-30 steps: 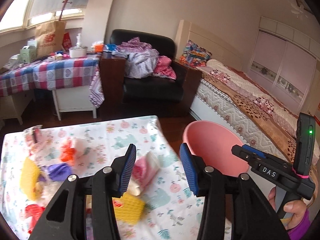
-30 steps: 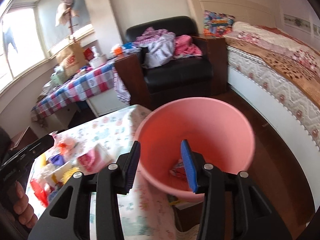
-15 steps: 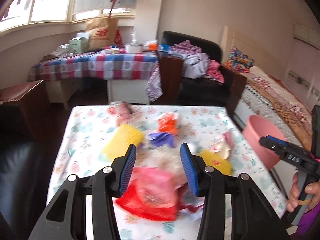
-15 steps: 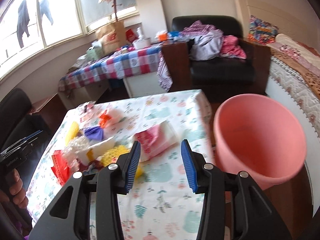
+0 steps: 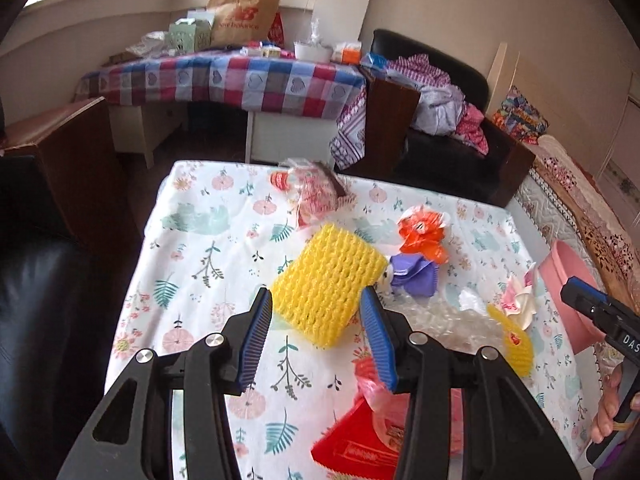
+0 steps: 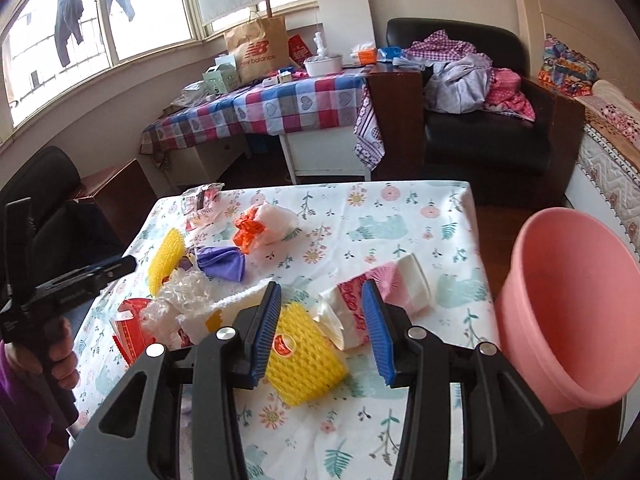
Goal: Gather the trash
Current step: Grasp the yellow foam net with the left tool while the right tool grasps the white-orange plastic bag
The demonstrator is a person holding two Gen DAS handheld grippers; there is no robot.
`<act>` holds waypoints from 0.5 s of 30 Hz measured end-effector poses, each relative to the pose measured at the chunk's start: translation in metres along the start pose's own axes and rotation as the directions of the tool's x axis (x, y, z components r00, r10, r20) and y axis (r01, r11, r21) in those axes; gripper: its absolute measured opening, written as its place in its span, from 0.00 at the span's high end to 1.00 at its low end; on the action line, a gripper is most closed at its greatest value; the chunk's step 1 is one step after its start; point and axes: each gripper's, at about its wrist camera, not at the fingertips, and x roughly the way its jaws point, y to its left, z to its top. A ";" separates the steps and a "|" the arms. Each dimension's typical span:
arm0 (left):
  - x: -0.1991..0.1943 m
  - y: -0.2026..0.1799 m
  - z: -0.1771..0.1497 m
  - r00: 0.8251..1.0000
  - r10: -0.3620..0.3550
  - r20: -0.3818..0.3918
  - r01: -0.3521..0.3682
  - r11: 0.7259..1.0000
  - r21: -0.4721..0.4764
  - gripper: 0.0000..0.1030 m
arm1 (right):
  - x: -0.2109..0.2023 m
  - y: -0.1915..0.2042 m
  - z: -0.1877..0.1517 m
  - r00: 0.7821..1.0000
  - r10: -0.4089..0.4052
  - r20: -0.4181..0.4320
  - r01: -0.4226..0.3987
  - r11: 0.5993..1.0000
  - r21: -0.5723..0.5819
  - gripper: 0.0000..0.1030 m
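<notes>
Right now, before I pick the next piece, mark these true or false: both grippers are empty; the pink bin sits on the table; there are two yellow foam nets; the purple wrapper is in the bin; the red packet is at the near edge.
1. Both grippers are empty. True: the left gripper and the right gripper stand open with nothing pinched.
2. The pink bin sits on the table. False: it stands off the table's right side.
3. Two yellow foam nets lie on the cloth. True: one large, one with a sticker.
4. The purple wrapper is in the bin. False: it lies on the table beside the orange wrapper.
5. The red packet lies near the table's near edge. True.
</notes>
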 end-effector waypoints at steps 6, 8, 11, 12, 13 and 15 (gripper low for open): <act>0.040 0.007 0.004 0.998 -0.007 -0.064 0.008 1.000 0.006 0.51 | 0.024 0.010 0.017 0.996 0.072 -0.047 -0.072 0.997 0.013 0.58; 0.049 0.012 0.004 0.997 -0.014 -0.075 0.014 1.000 -0.002 0.51 | 0.032 0.014 0.023 0.993 0.098 -0.068 -0.097 0.995 0.015 0.58; 0.051 0.014 0.001 0.998 -0.031 -0.049 0.031 1.000 0.000 0.55 | 0.047 0.022 0.031 0.989 0.109 -0.097 -0.109 0.994 0.004 0.58; 0.051 0.015 0.001 0.998 -0.046 -0.048 0.046 0.999 -0.004 0.67 | 0.051 0.024 0.034 0.988 0.112 -0.102 -0.112 0.994 0.000 0.58; 0.049 0.016 0.000 0.998 -0.053 -0.038 0.052 0.999 -0.008 0.78 | 0.055 0.027 0.037 0.988 0.113 -0.106 -0.114 0.993 -0.003 0.58; 0.045 0.017 0.000 0.998 -0.061 -0.024 0.061 0.998 -0.006 0.98 | 0.062 0.031 0.042 0.987 0.117 -0.113 -0.118 0.993 -0.006 0.58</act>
